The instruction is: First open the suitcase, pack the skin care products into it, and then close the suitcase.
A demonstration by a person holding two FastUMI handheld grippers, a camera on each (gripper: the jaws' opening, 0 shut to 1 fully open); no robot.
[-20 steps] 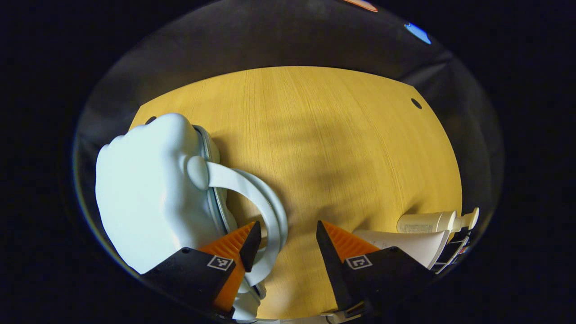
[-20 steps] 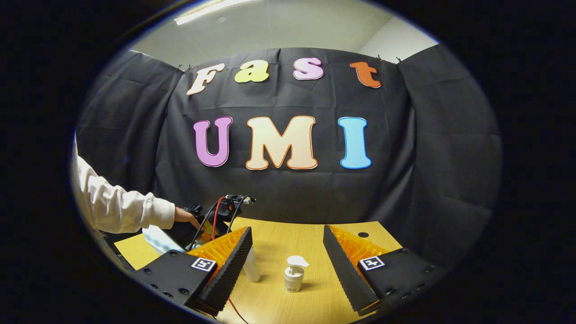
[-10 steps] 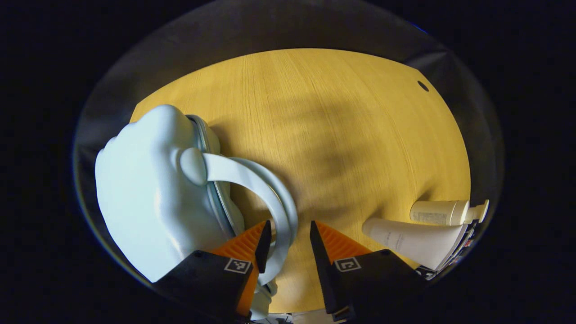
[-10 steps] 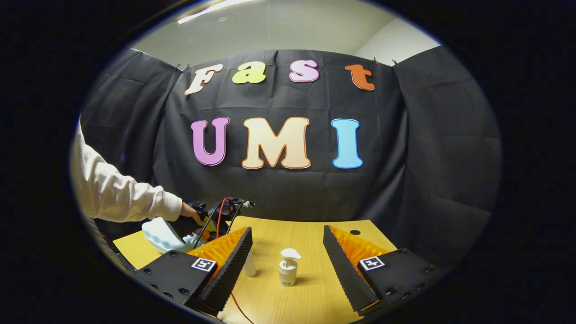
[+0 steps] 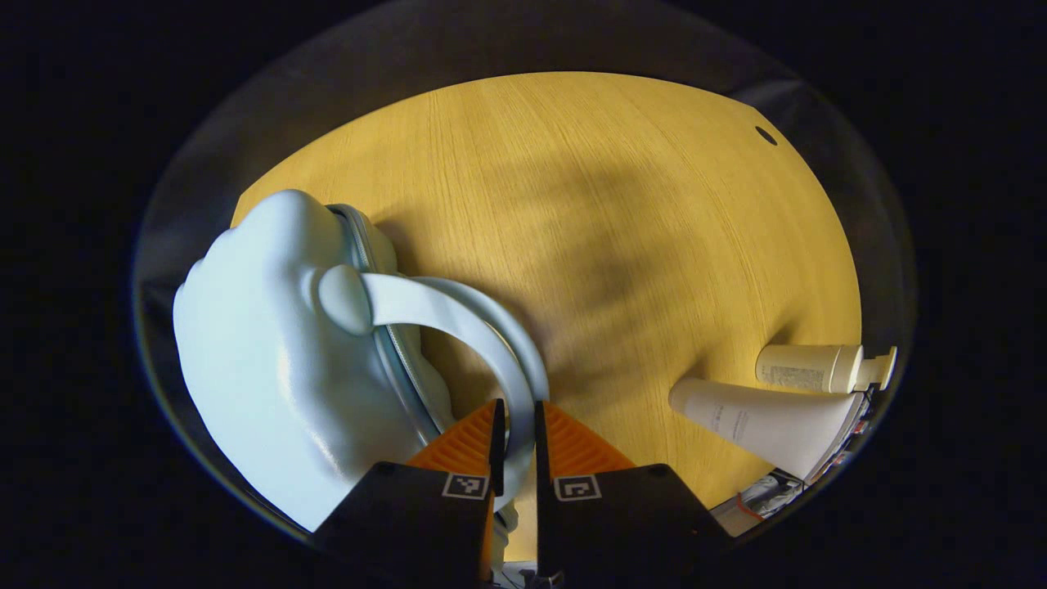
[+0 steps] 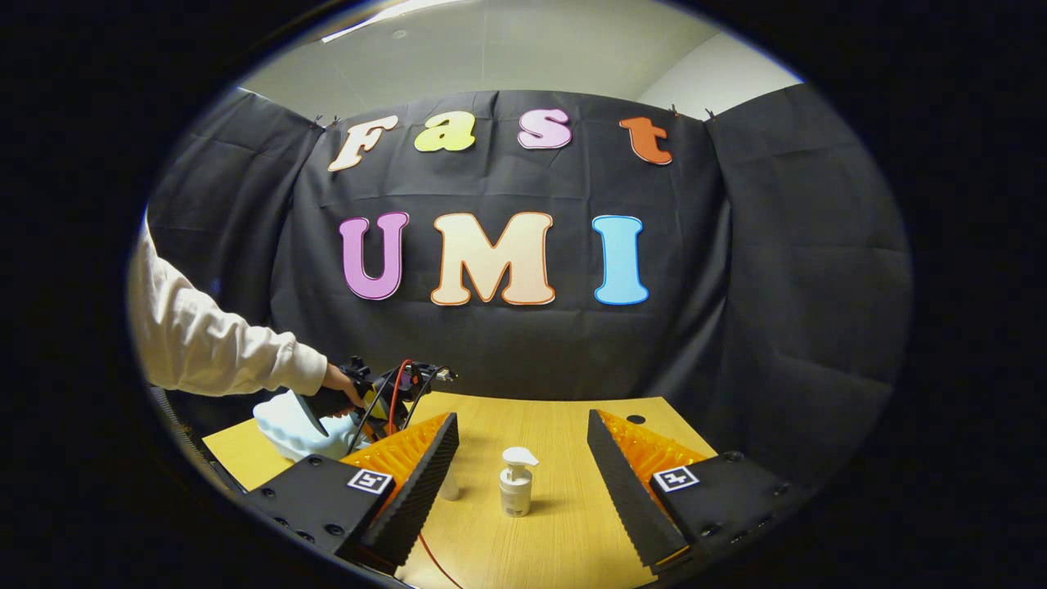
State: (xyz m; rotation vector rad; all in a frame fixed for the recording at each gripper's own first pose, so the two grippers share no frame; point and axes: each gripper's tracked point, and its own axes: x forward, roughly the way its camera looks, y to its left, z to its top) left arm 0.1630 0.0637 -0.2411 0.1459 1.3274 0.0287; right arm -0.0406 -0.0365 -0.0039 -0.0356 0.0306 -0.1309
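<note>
Jaws of the left gripper [image 5: 515,425] are now pinching the pale blue handle [image 5: 483,343] of the suitcase [image 5: 278,368]; a second ago they were standing wide apart on either side of it, half a second ago half closed. Both orange fingers [image 5: 466,442] are pressing on the strap, with just a sliver of it showing between them. Suitcase is lying on the wooden table [image 5: 589,213], left of the gripper, zip seam facing the camera, looking closed. White tube [image 5: 761,425] and pump bottle [image 5: 814,368] are lying side by side at the table's right edge, a bit higher in the left gripper view than before.

Right gripper [image 6: 523,466] is hanging open above the table, jaws spread wide, same as earlier, nothing between them. Pump bottle [image 6: 515,483] is standing upright beyond its fingers. Far left, a sleeve [image 6: 213,343] and hand [image 6: 339,384] are holding the left gripper over the suitcase [image 6: 298,425].
</note>
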